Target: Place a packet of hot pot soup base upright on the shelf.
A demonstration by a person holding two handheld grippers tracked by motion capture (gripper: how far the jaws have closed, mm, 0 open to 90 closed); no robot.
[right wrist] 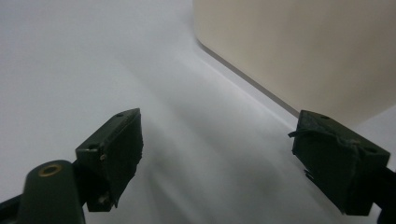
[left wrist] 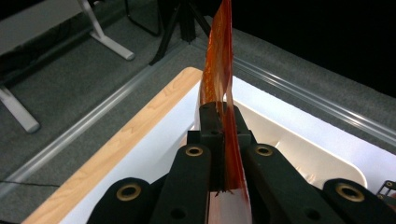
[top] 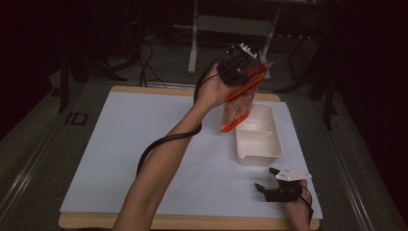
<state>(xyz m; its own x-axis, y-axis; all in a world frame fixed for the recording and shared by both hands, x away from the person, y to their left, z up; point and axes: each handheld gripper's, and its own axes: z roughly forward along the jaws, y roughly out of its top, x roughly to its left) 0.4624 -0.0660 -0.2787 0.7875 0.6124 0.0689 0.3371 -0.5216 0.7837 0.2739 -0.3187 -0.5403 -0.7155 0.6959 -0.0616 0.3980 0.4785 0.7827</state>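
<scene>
My left gripper (top: pixel 239 72) is raised above the far side of the table, shut on the edge of an orange, partly clear plastic bag (top: pixel 239 101). The bag hangs tilted down over the far left end of a white tray (top: pixel 276 144). In the left gripper view the black jaws (left wrist: pixel 219 121) pinch the bag (left wrist: pixel 218 60), which rises edge-on above them, with the white tray (left wrist: pixel 322 154) below. My right gripper (top: pixel 267 179) rests low near the table's front right, just in front of the tray. Its jaws (right wrist: pixel 217 158) stand wide open with nothing between them, and the tray wall (right wrist: pixel 299 51) is just ahead.
A white sheet (top: pixel 144 144) covers the wooden table (top: pixel 192 222). The tray has two compartments. Beyond the table's far edge are dark floor, cables and the metal legs of a stand (top: pixel 195 43). A grey rail (left wrist: pixel 79 130) runs beside the table.
</scene>
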